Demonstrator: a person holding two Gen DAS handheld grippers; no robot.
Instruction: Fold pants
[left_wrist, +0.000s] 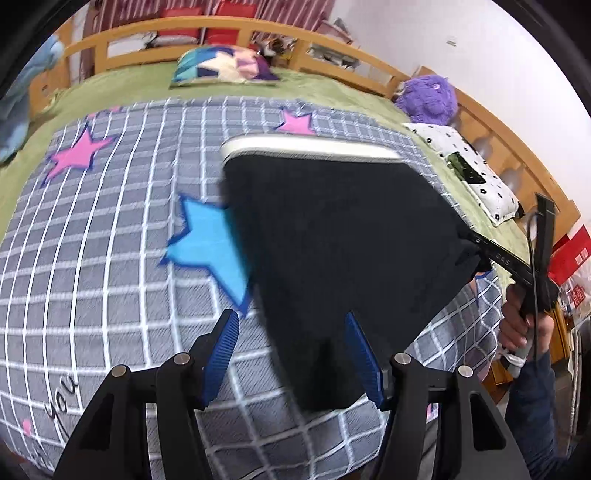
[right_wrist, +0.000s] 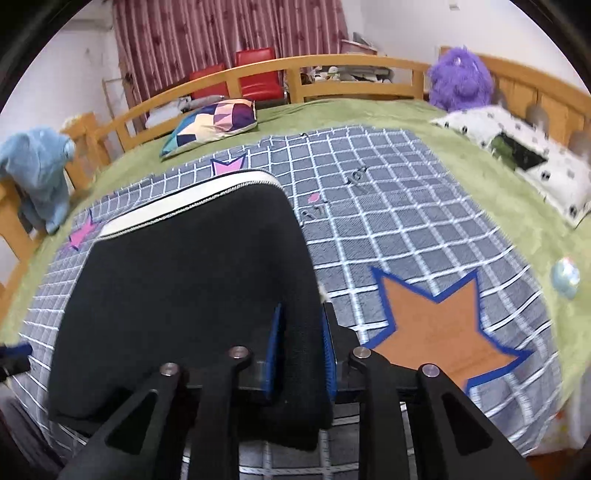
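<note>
Right tool (right_wrist: 301, 347) pinches the black pants' (right_wrist: 192, 280) near edge; left tool (left_wrist: 291, 354) is spread, pants between its fingers, over the checked blanket (left_wrist: 110, 258).

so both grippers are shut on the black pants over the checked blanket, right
Not quite. Only the right gripper is shut on the black pants; the left wrist view shows the left gripper open beside them, over the checked blanket.
</note>
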